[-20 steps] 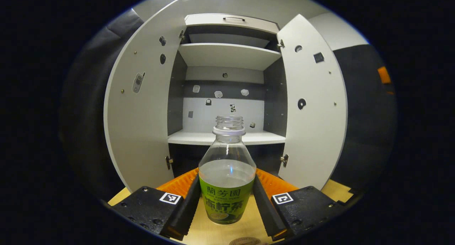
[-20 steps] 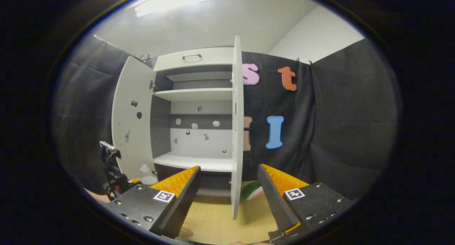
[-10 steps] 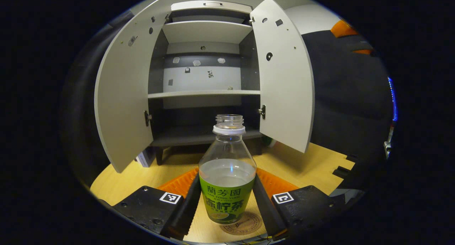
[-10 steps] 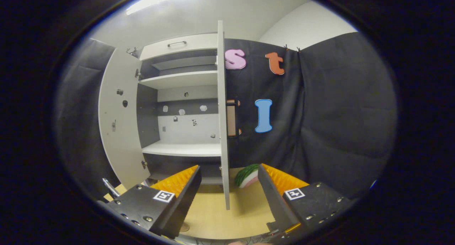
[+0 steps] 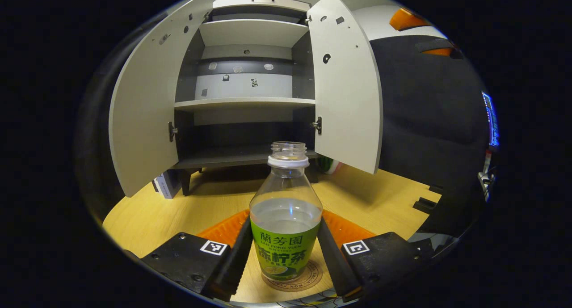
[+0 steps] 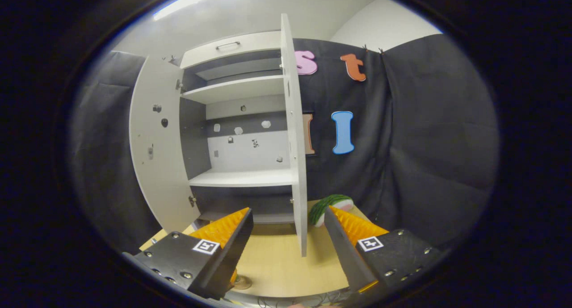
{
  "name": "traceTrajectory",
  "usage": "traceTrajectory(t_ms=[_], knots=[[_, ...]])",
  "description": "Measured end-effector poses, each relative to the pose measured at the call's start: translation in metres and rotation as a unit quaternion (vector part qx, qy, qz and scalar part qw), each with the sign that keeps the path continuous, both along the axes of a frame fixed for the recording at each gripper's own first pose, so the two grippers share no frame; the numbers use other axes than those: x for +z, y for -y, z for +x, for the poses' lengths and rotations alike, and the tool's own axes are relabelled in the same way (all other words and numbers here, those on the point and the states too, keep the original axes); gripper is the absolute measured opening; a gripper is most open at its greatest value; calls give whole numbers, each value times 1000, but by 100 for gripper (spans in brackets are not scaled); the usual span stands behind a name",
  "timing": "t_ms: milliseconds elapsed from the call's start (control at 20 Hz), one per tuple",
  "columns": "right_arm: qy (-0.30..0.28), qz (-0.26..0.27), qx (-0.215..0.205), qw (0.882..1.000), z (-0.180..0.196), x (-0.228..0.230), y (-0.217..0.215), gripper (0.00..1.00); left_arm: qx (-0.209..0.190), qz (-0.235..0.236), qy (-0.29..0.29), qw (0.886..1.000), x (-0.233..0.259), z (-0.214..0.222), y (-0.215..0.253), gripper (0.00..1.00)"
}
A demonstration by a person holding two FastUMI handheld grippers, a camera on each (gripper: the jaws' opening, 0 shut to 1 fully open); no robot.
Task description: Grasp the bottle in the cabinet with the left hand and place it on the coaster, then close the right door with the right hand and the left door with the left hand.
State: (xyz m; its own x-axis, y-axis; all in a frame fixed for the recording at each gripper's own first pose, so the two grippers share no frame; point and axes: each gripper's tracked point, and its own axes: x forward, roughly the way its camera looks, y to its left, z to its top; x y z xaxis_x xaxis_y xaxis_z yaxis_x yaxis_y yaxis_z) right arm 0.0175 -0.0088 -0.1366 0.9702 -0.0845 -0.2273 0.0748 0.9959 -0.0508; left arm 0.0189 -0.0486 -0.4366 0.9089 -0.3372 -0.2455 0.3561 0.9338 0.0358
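While left gripper [image 5: 286, 259] clamps bottle [image 5: 286, 218], btl now lower, over coaster [image 5: 313, 279]; right gripper [image 6: 288, 245] wide.

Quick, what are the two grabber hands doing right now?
Left gripper: fingers shut on the bottle, which is over the coaster.
Right gripper: open, holding nothing, facing the right door.

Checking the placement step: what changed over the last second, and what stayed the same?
The left gripper carried the bottle down and away from the cabinet until its base met the coaster, fingers still pressed on it. The right gripper stayed open facing the right door; both doors remain open.
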Motion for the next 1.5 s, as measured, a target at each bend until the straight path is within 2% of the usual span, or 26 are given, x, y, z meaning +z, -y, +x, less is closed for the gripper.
traceTrajectory(t_ms=[200,250,450,600,700,900,950,1000,1200,1300,1500], knots=[[-15,-8,3,1000,7,-9,-14,96,-19,-14,-5,1000,-8,-7,10,80],[-15,-12,4,1000,9,-9,-17,93,-22,-11,-5,1000,-11,-7,9,80],[-14,-21,7,1000,17,-7,-25,96,-45,-11,-24,999,-18,-9,13,82],[-12,-20,-3,1000,24,-4,-24,96,-40,-2,-29,999,-4,-5,6,95],[-6,-8,-10,1000,28,2,-25,96,-56,-7,-46,997,3,-6,10,96],[9,13,-26,1000,38,17,-20,96,-78,-3,-38,996,43,-1,9,96],[11,12,-32,999,39,21,-16,96,-80,0,-31,996,56,2,9,96],[15,9,-37,999,40,24,-10,92,-84,-1,-20,996,70,5,9,96],[29,-6,-56,998,46,36,15,92,-103,-16,10,995,127,16,19,96],[41,-16,-58,997,50,43,27,92,-98,-28,16,995,152,18,18,96],[61,-46,-73,994,66,64,64,92,-59,-26,21,998,198,22,-2,95]])
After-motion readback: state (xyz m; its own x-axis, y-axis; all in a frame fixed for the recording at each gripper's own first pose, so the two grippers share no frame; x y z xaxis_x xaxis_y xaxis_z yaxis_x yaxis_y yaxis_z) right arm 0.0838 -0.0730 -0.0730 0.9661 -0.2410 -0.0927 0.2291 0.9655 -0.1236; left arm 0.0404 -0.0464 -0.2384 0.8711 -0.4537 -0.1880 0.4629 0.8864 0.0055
